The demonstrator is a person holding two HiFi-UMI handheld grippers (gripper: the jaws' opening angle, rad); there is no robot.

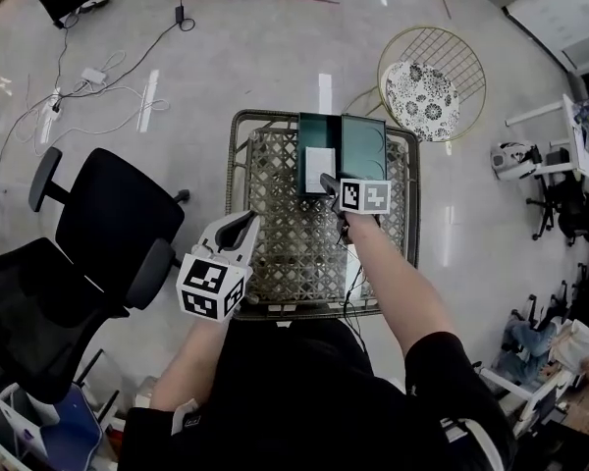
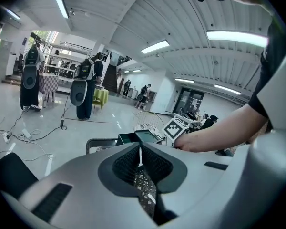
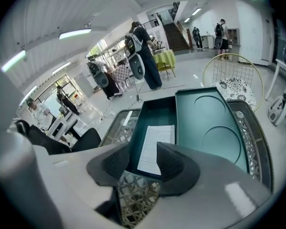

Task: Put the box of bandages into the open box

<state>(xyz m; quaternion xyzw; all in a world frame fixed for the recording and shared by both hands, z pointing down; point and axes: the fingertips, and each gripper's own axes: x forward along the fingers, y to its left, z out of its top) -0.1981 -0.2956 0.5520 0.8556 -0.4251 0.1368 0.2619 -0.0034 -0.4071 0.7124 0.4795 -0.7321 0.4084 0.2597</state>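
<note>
A dark teal open box lies at the far side of the wicker table, its lid folded out to the right. A white box of bandages lies flat inside the left half. My right gripper hovers at the box's near edge. Its jaws are open and nothing is between the pads; the bandage box lies just beyond them. My left gripper is held over the table's near left corner. Its jaws are shut and empty.
A black office chair stands left of the table. A gold wire chair with a patterned cushion stands behind it on the right. Cables lie on the floor at far left. More chairs and a desk stand at the right edge.
</note>
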